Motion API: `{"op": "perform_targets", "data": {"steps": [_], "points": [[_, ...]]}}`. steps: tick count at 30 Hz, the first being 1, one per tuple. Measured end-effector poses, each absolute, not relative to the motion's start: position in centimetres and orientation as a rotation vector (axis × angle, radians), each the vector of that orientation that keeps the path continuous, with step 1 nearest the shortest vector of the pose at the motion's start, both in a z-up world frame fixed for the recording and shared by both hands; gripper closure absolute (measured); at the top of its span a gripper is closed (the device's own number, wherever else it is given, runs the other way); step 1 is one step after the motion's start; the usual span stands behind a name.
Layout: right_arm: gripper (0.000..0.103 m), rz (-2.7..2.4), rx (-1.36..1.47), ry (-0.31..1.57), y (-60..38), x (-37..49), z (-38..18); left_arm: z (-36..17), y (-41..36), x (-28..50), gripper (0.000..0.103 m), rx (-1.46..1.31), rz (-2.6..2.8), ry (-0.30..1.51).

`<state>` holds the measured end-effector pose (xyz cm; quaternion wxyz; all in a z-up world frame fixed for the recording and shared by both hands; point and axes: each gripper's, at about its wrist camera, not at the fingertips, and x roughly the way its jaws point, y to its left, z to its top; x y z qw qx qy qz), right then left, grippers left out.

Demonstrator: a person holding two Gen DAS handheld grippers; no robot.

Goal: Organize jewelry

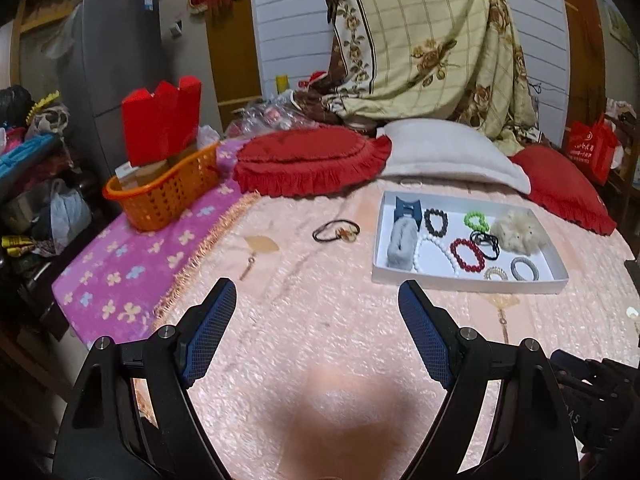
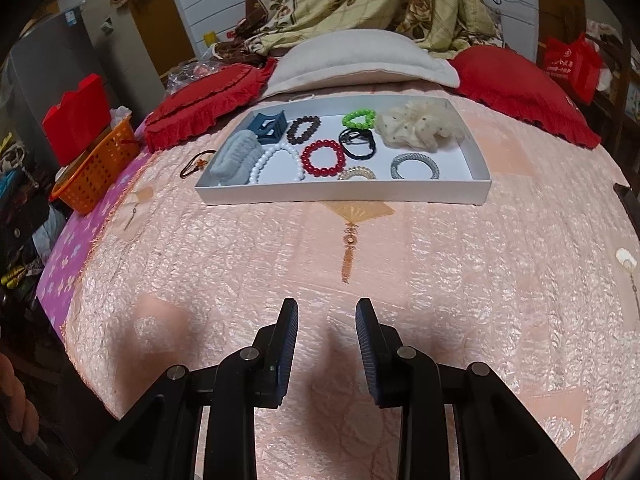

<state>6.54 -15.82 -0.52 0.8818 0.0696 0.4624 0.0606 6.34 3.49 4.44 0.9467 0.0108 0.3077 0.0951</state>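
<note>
A white tray point(image 1: 468, 278) lies on the pink bedspread; it also shows in the right wrist view point(image 2: 344, 194). It holds several pieces: a red bead bracelet point(image 2: 323, 159), a white bead strand point(image 2: 276, 162), a dark bead bracelet point(image 2: 305, 129), a green bracelet point(image 2: 359, 118), black hair ties point(image 2: 358, 144), a cream scrunchie point(image 2: 422, 128), a blue claw clip point(image 2: 270, 126) and a grey scrunchie point(image 2: 234, 160). A dark hair tie with an amber charm point(image 1: 336, 231) lies on the bedspread left of the tray, also in the right wrist view point(image 2: 196, 166). My left gripper point(image 1: 316, 300) is open and empty, short of the hair tie. My right gripper point(image 2: 327, 312) is open and empty, well short of the tray.
An orange basket point(image 1: 168, 192) with a red box point(image 1: 162, 120) stands at the bed's left edge on a purple blanket point(image 1: 120, 276). Red cushions point(image 1: 308, 160) and a white pillow point(image 1: 448, 152) lie behind the tray. Clutter fills the floor at left.
</note>
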Motion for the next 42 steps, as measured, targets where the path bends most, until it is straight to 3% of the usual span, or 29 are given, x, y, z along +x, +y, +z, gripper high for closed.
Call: {"op": "perform_targets", "data": {"steps": [19,36,42], "points": [[0.075,0.079,0.140,0.958,-16.9,6.7,-0.9,2.0,2.5,7.6,0.020,0.000,0.138,0.764],[0.075,0.054,0.055,0.880,-15.8,5.7,0.8,4.6,2.9,5.3,0.019,-0.008,0.191,0.583],[0.075,0.052,0.032,0.877,-15.6,5.5,0.9,4.4,2.2,5.5,0.019,0.022,0.174,0.611]]}}
